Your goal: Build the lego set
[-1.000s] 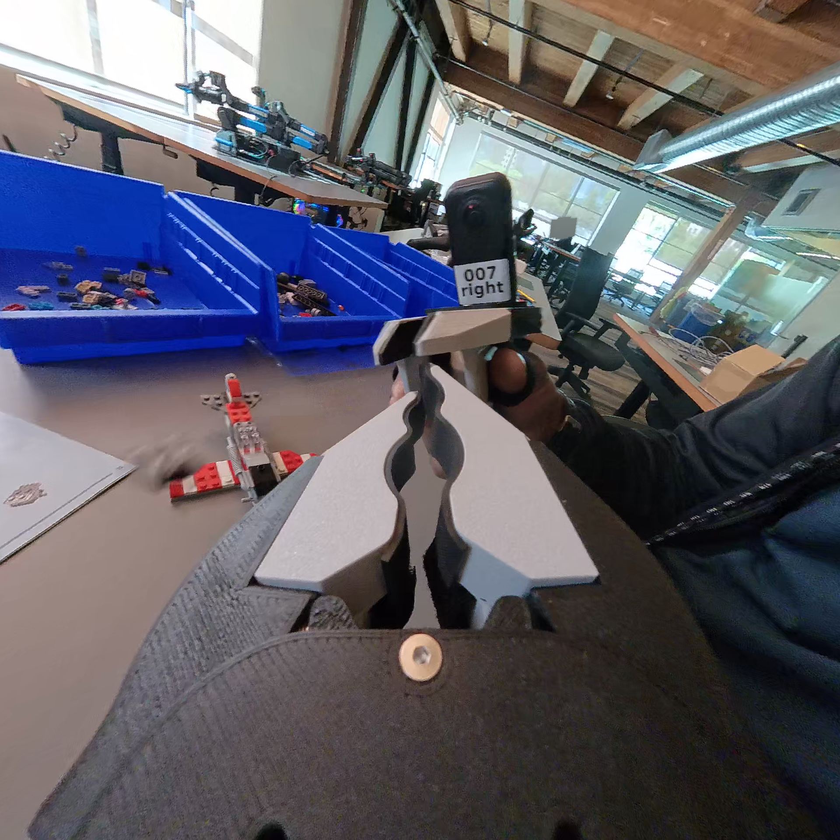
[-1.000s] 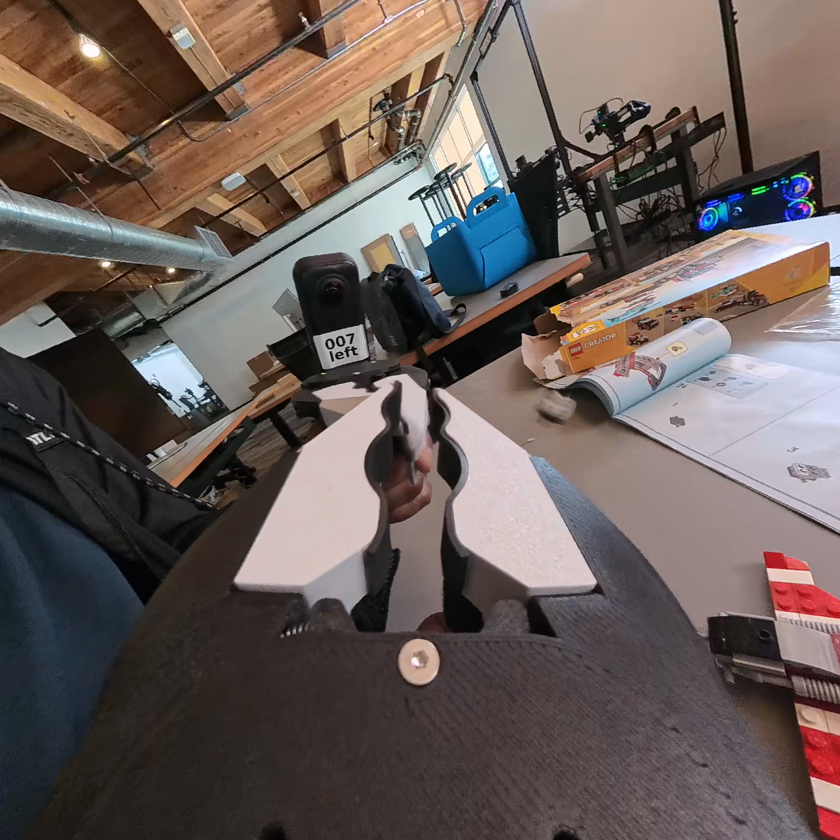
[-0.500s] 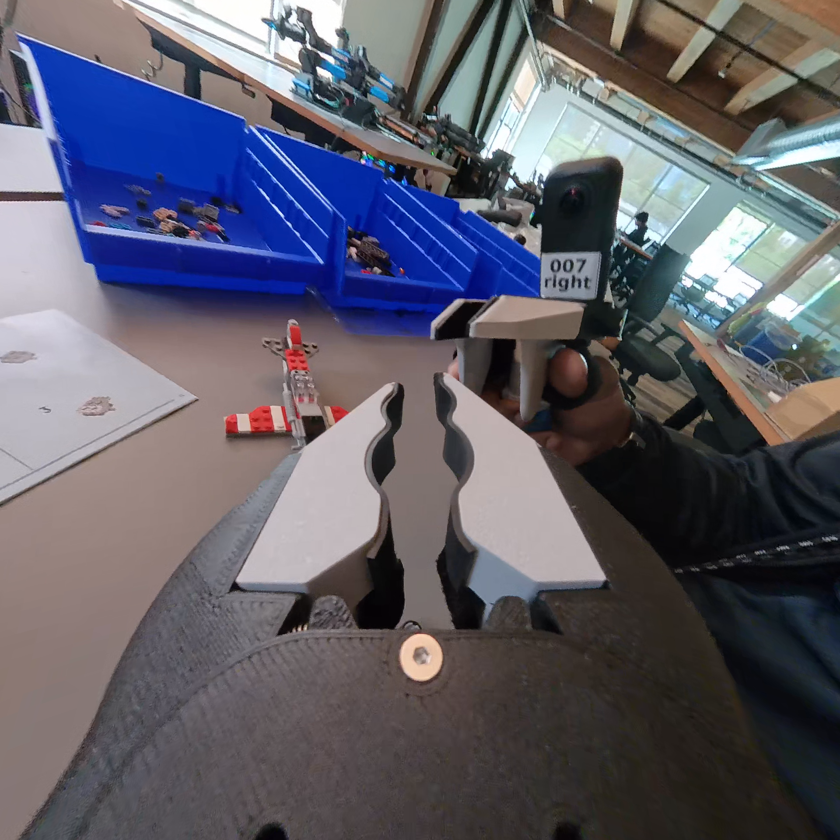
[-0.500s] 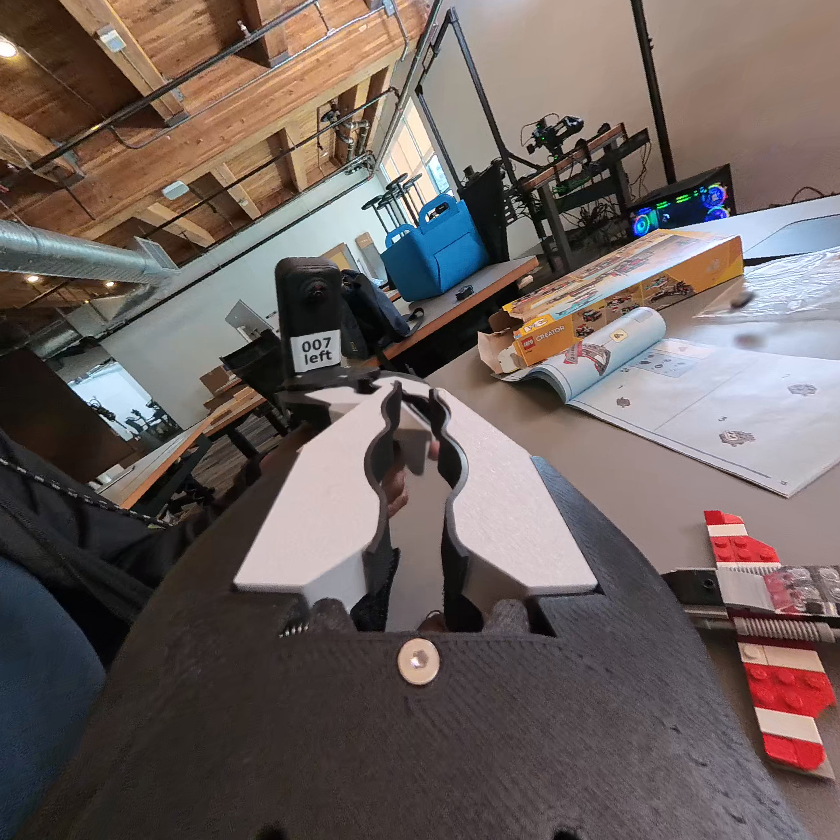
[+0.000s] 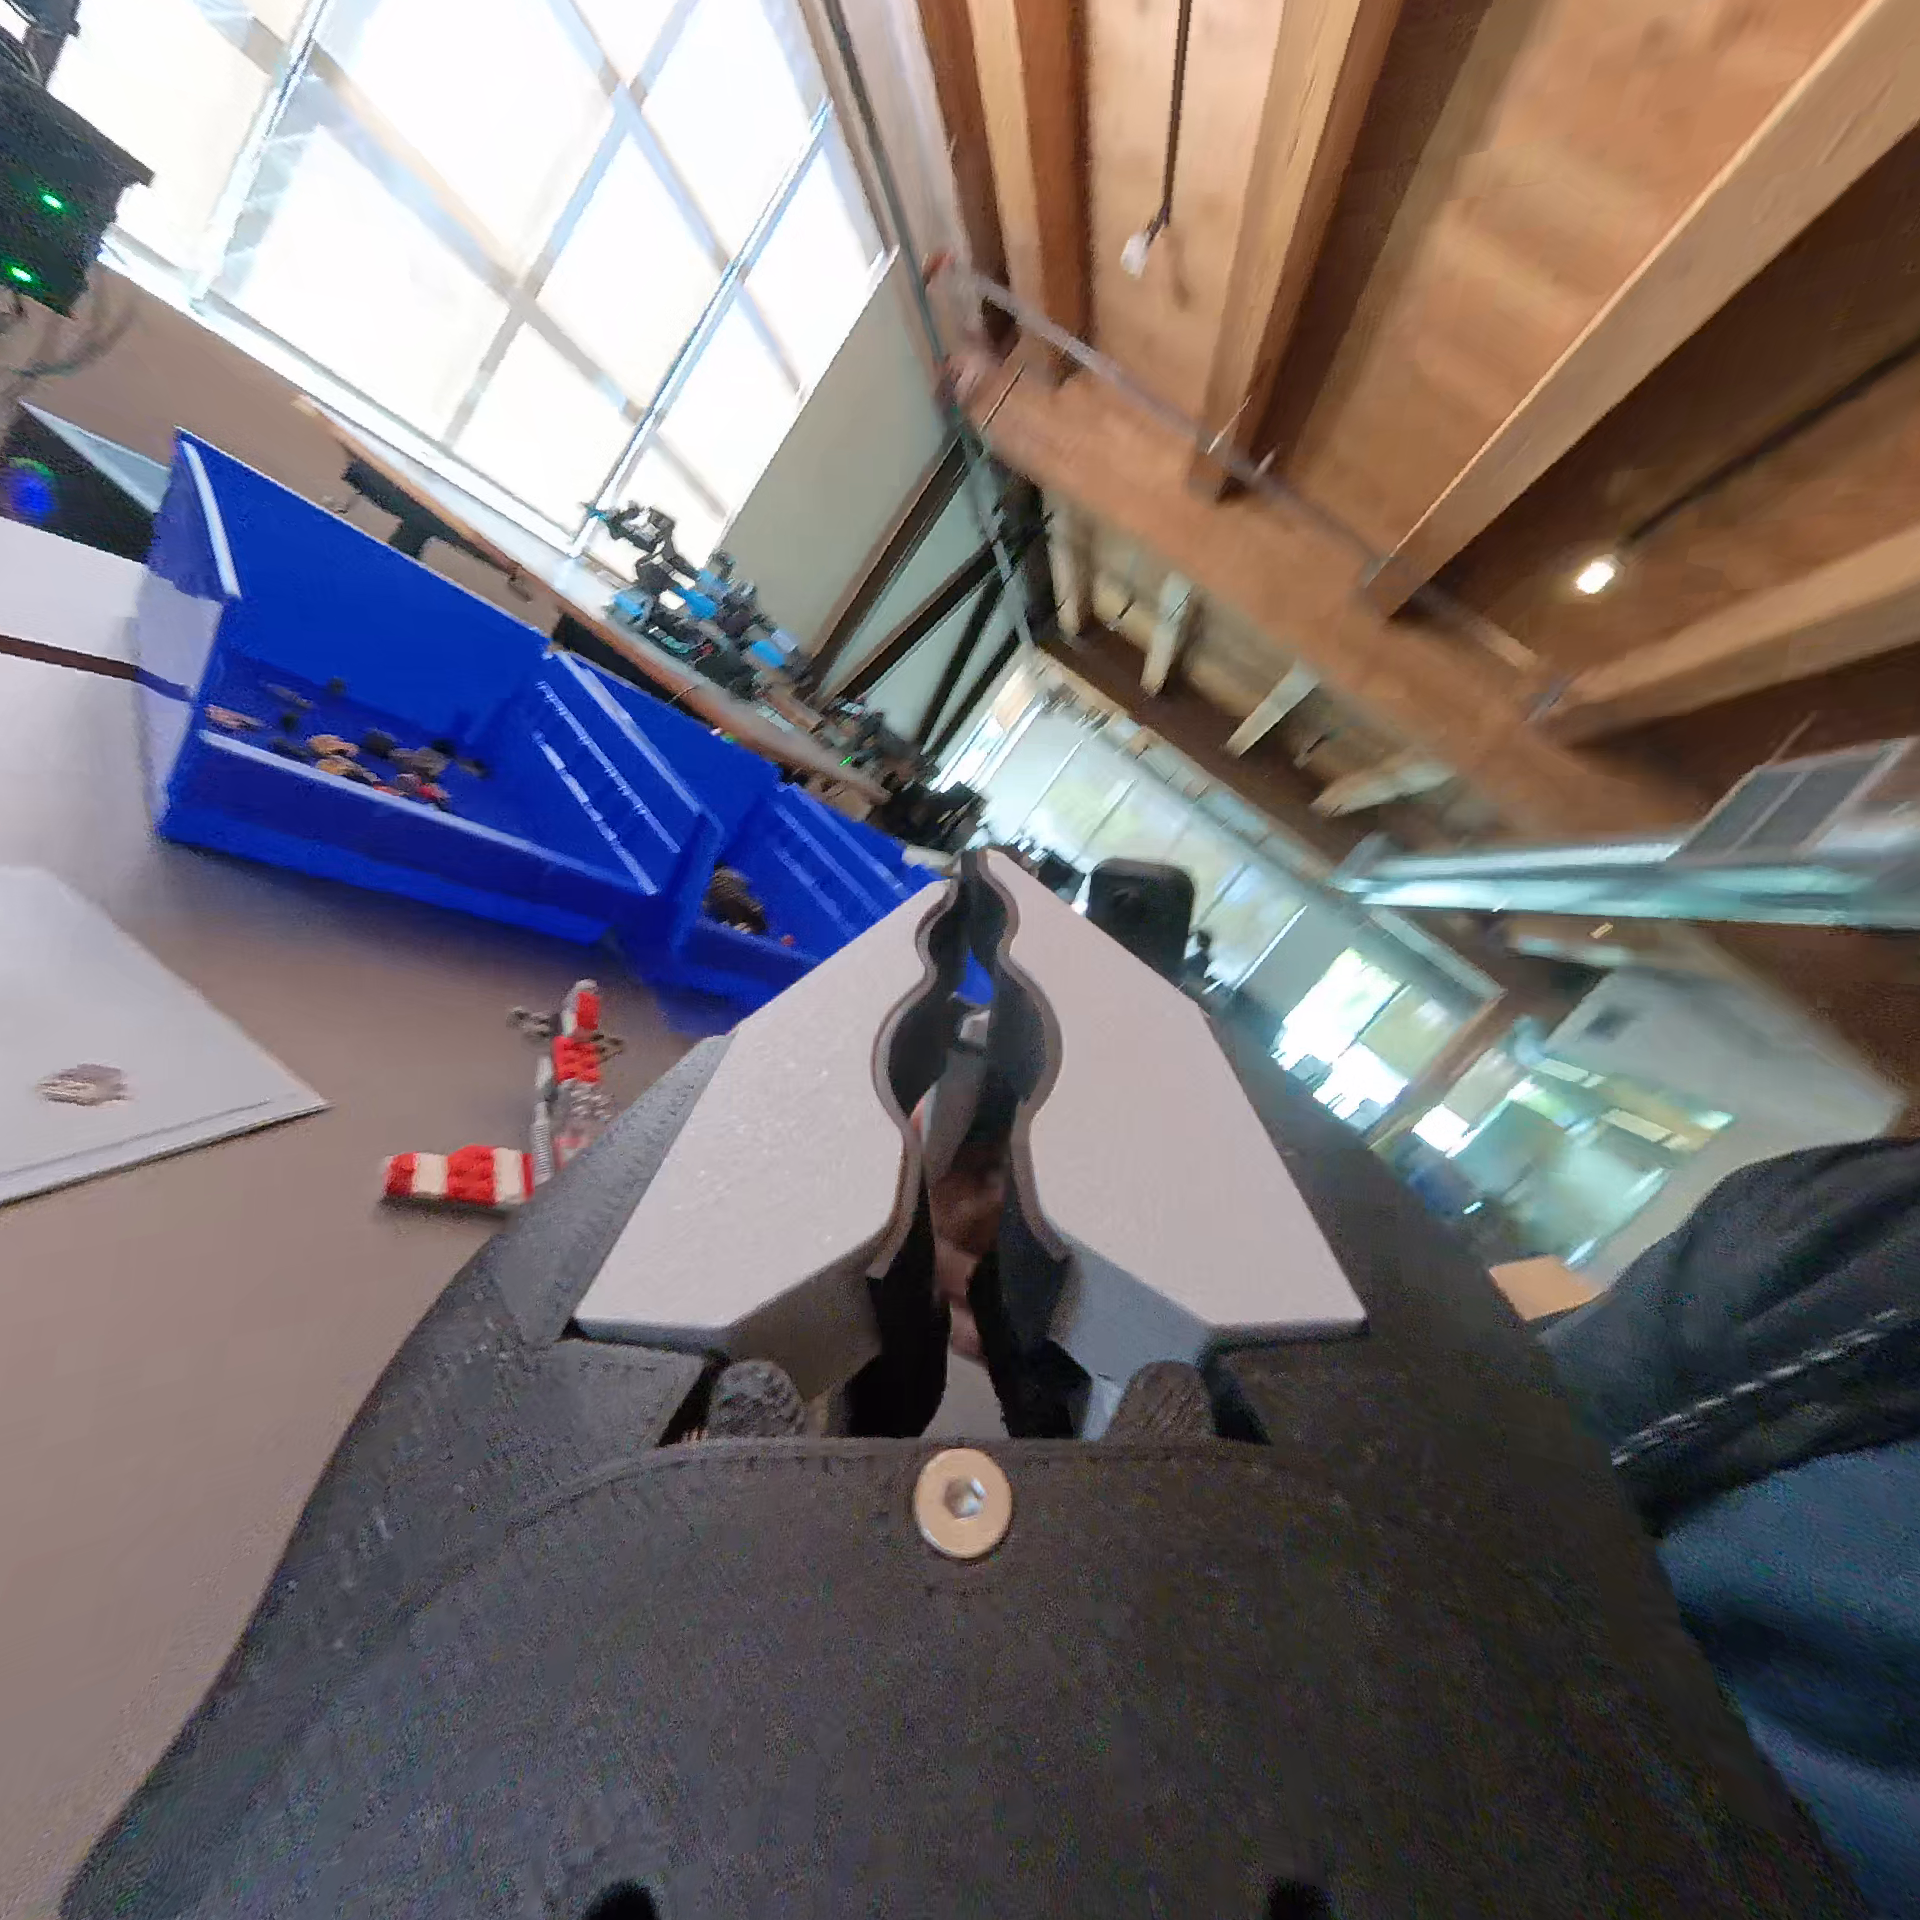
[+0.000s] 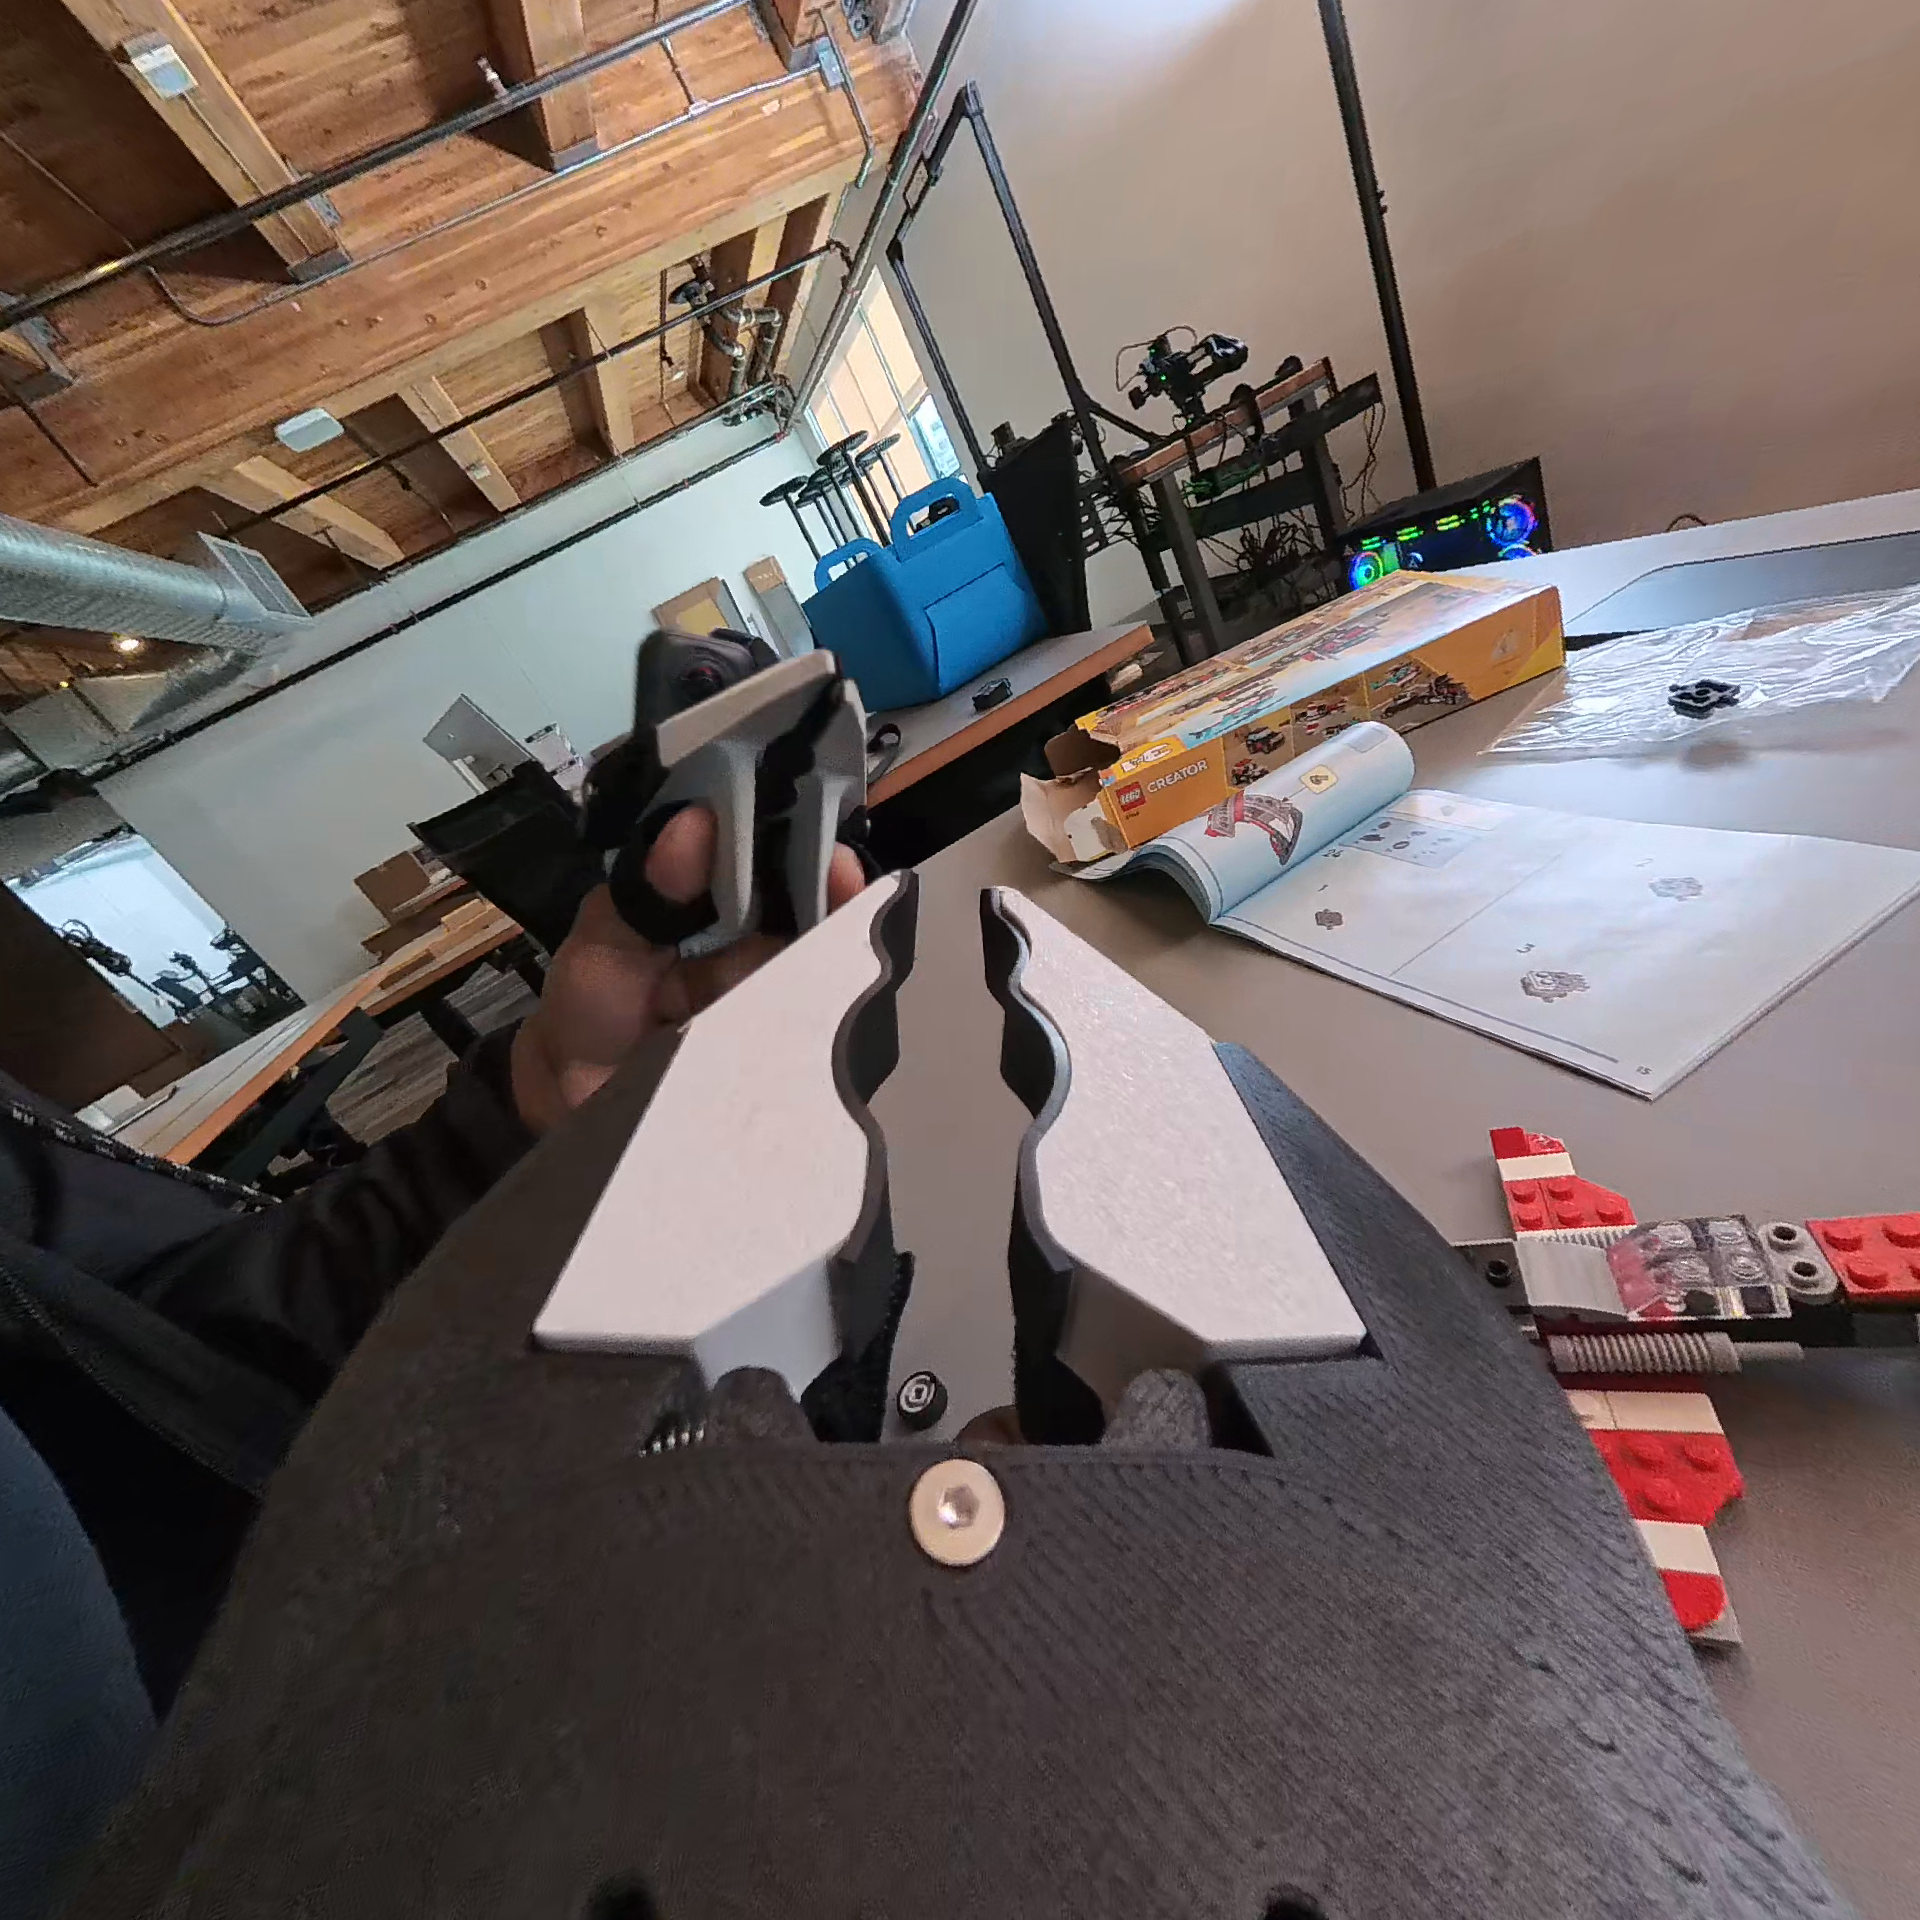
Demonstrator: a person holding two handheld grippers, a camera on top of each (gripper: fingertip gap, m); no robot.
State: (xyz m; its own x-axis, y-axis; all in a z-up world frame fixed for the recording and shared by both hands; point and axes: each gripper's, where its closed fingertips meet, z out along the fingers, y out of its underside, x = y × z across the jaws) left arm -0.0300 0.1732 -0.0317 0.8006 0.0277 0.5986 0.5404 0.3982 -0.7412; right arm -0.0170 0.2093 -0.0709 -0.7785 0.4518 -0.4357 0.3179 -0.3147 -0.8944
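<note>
Left gripper (image 5: 974, 883): clenched, nothing held | right gripper (image 6: 948, 896): released | one plane (image 6: 1662, 1288), one booklet (image 6: 1507, 914), one box (image 6: 1320, 696) seen on bench (image 6: 1299, 1049)

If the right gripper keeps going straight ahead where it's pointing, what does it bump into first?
Probably nothing soon. The right gripper, jaws open, points over bare table. The left gripper sits just left of that line and the instruction booklet to the right, though depth is unclear.

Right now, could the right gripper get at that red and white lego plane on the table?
Probably yes: the right gripper is open and empty, the lego plane lies just beside it, nothing between.
</note>
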